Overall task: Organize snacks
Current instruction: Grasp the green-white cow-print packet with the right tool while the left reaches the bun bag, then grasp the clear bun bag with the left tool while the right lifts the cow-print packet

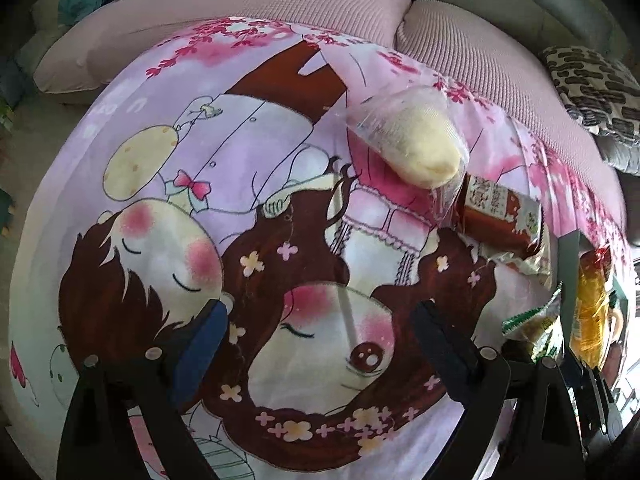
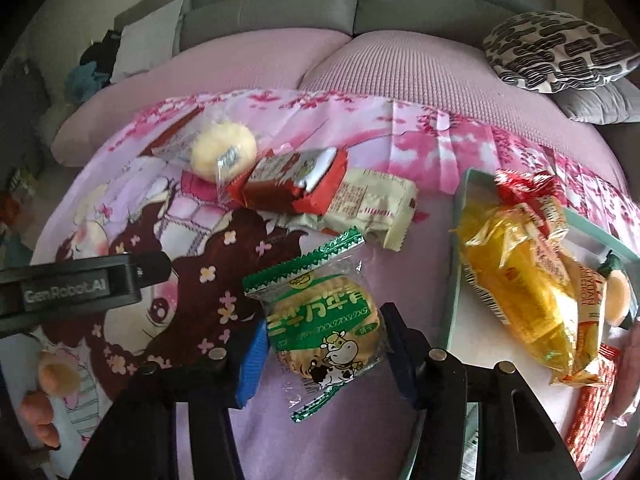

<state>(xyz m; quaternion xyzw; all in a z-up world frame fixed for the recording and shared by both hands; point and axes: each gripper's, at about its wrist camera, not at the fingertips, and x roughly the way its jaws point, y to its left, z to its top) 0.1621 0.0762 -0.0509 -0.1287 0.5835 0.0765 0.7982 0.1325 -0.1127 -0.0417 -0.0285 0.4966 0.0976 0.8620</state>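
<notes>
A green cracker packet (image 2: pixel 326 336) with a cartoon cow lies on the pink cartoon cloth (image 2: pixel 200 272). My right gripper (image 2: pixel 326 342) is shut on it, a blue pad (image 2: pixel 252 360) against each side. The same packet (image 1: pixel 536 326) shows at the right edge of the left wrist view. Farther back lie a pale bun in clear wrap (image 2: pixel 224 152), a red packet (image 2: pixel 288 188) and a cream packet (image 2: pixel 372 208). My left gripper (image 1: pixel 320 312) hangs open over the cloth (image 1: pixel 200 168) with nothing between its fingers. The bun (image 1: pixel 420 136) and red packet (image 1: pixel 500 216) lie ahead to its right.
A teal-rimmed tray (image 2: pixel 456 264) at the right holds yellow-wrapped snacks (image 2: pixel 532 288) and red-striped packets (image 2: pixel 592 412). The black body of the left gripper (image 2: pixel 80 284) reaches in from the left. Behind the cloth stand a pink cushioned seat (image 2: pixel 400 80), a grey sofa back and a patterned cushion (image 2: pixel 560 56).
</notes>
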